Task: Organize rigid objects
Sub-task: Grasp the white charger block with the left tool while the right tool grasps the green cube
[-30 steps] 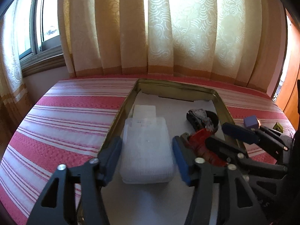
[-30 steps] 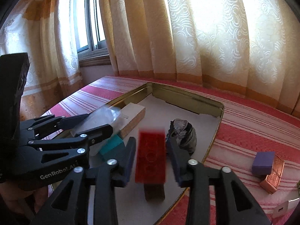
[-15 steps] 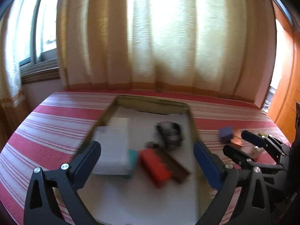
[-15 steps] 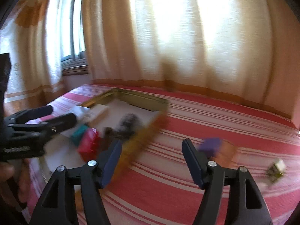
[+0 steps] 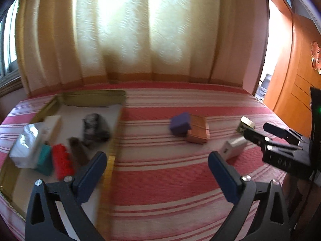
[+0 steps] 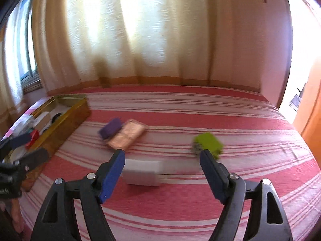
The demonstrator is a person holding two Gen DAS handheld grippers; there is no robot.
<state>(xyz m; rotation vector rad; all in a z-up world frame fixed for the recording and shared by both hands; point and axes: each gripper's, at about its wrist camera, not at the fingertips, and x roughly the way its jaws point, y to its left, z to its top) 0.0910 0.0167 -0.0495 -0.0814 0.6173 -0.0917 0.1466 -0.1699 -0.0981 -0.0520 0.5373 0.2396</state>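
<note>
Both grippers are empty and heading for the loose pieces on the striped cover. The left gripper (image 5: 156, 166) has just been opening and its jaws stand wide with only bare cover between them; the tray (image 5: 94, 98) lies off its left jaw, already holding the red brick (image 5: 61, 163), a clear bag (image 5: 25, 144) and other pieces. The right gripper (image 6: 161, 165) has also just been opening, to a medium gap, and nothing is between its pads. The white box (image 6: 142, 171) lies just ahead, nearer its left jaw; the green block (image 6: 208, 144) sits beyond the right jaw tip; the purple block (image 6: 111, 129), touching the copper box (image 6: 128, 135), lies further ahead to the left. The white box looks like the next pick: centre the jaws over it, square them to its flat sides, then come down before closing.
</note>
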